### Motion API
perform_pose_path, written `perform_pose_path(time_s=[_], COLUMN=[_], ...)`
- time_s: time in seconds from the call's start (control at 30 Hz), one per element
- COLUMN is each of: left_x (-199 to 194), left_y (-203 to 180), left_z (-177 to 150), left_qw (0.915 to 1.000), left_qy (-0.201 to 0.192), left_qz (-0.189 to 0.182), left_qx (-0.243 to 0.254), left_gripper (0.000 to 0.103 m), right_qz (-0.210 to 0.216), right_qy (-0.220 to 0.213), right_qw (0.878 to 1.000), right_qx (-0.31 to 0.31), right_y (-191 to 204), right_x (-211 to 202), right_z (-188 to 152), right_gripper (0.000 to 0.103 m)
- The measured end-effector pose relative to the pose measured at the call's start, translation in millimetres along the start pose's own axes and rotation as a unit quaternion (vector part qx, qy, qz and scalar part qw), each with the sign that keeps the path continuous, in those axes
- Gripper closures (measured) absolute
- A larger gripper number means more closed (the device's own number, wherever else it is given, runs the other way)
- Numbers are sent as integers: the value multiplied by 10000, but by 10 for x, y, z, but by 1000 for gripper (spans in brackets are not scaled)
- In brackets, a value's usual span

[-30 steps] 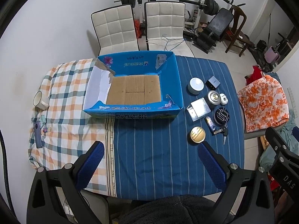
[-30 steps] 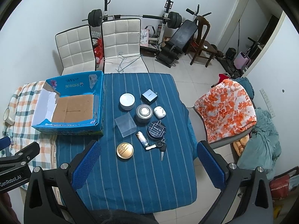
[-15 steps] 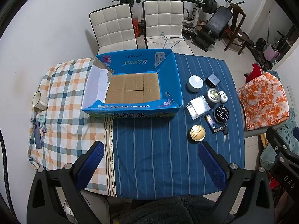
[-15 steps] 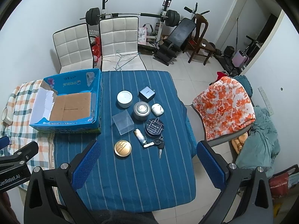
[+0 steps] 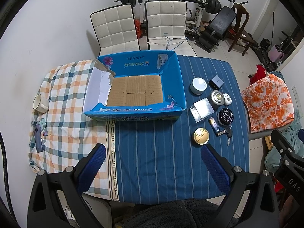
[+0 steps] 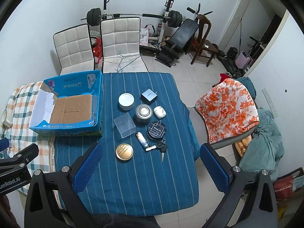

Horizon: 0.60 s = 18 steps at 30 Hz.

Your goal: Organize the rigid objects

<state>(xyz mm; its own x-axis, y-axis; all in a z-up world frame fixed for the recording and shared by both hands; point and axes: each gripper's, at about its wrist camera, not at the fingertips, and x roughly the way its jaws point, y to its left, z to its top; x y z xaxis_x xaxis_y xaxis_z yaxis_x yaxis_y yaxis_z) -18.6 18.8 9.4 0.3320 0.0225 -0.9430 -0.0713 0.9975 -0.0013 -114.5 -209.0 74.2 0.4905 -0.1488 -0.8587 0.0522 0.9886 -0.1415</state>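
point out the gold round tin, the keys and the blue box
gold round tin (image 6: pixel 124 151), right wrist view, centre of lid
keys (image 6: pixel 162 149), right wrist view, black key head
blue box (image 5: pixel 133 110), left wrist view, near wall

Blue box, striped blue cloth.

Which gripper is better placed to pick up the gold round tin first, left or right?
Right, probably. In the right wrist view the gold tin lies between the open right gripper fingers. For the left gripper it sits off to the side, nearer the blue box.
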Motion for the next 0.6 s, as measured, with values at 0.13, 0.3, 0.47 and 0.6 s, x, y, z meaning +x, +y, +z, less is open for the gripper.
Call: perform_pose_path(time_s=[0.13,0.3,0.47,0.6], left_x=[-1,24,42,132], left_y=[0,7,8,-74], left_z=[2,-34,-52,57], left_qw=[10000,10000,10000,10000], left_qy=[0,10,8,-20], left_qz=[7,12,0,-19], left_qx=[-2,-4,11,42], left_gripper=[0,0,0,0], right_qz=[-5,-9,66,231], right_qy=[4,27,117,367], right_qw=[10000,10000,9999,9989], right_qx=[-5,-24,18,191], right_y=[-1,-23,-24,-96], right_x=[1,37,112,349], right_z=[-6,18,55,112], right_gripper=[0,0,0,0])
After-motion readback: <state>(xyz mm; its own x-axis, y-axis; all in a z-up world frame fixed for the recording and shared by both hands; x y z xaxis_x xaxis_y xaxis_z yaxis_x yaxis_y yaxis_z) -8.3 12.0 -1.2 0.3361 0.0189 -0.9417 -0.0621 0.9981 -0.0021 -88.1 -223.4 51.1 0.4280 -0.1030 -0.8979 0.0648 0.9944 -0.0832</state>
